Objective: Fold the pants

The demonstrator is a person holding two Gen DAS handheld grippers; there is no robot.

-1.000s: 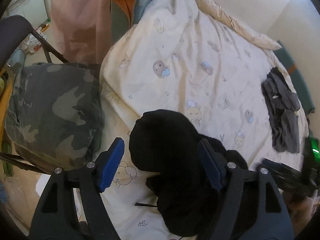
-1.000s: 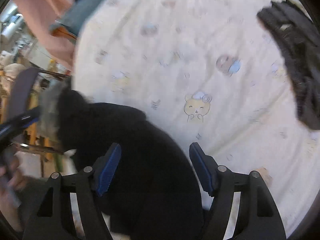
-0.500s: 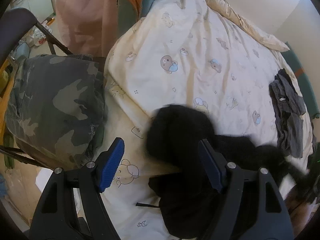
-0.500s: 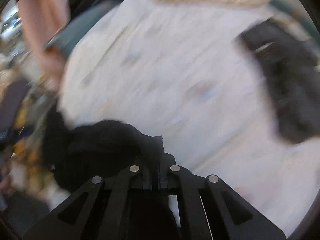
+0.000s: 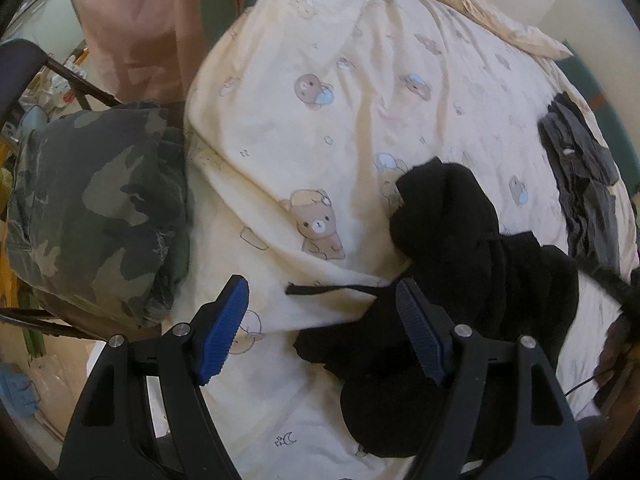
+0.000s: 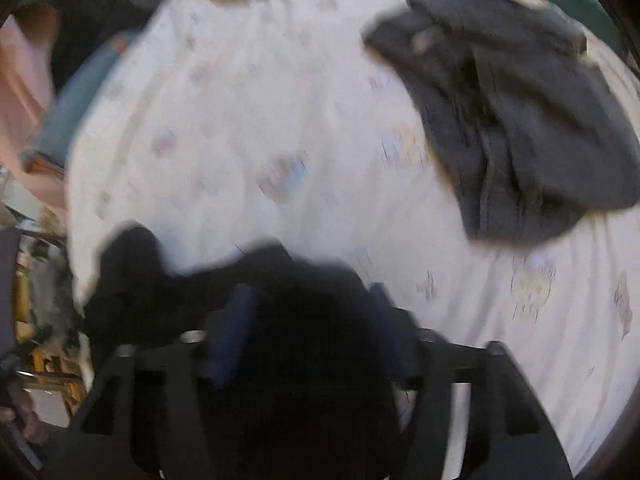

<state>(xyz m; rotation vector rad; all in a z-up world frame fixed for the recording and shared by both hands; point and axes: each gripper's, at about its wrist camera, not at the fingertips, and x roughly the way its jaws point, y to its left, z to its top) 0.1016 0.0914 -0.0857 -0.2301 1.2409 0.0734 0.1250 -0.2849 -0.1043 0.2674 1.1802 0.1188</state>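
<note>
Black pants lie bunched on the cream bear-print bed cover, their drawstring trailing left. My left gripper hangs open over the cover. The drawstring crosses between its blue pads, and the bundle sits behind its right finger. In the blurred right wrist view, my right gripper points down at the black pants. Its jaws are opening, and a thick mass of black cloth lies between them.
A dark grey garment lies crumpled at the bed's right side, also the grey garment. A camouflage garment rests on a folding chair left of the bed. Pink cloth hangs behind it.
The right gripper shut on the black pants and dragged them right across the bed; its jaws now stand apart again. The left gripper sank slightly and stayed open.
</note>
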